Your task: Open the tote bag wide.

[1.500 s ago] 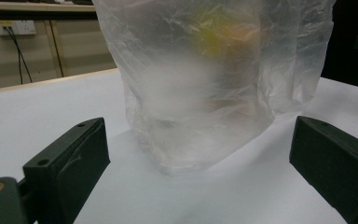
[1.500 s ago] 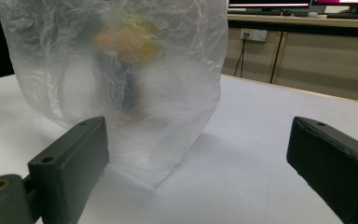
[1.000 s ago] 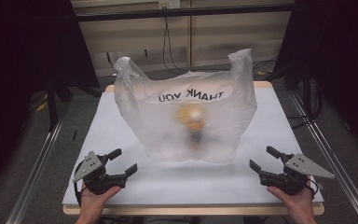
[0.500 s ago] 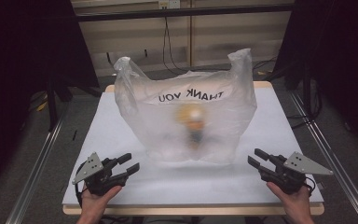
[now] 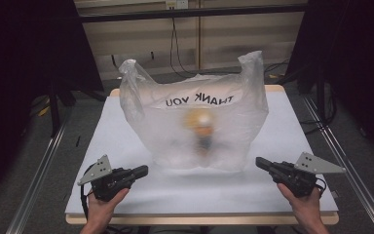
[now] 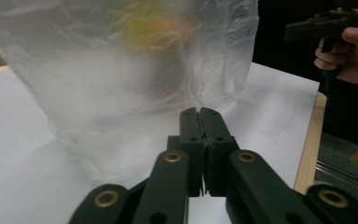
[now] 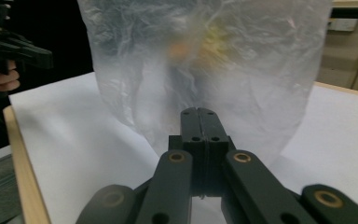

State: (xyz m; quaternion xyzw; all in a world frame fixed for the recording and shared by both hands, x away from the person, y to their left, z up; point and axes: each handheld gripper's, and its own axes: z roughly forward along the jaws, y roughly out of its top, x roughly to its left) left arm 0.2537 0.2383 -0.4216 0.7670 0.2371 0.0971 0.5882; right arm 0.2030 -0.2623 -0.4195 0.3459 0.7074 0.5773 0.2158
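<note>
Two grippers rest near the table's (image 5: 126, 146) front edge, well apart, one at each corner. The left gripper (image 5: 141, 171) and the right gripper (image 5: 261, 163) have just been closing and are now clenched with nothing between the jaws. Between and beyond them, mid-table, stands a translucent plastic bag (image 5: 195, 122) printed THANK YOU, a blurred yellowish object (image 5: 199, 122) inside. Cables (image 5: 175, 46) hang down the wall behind the table.
</note>
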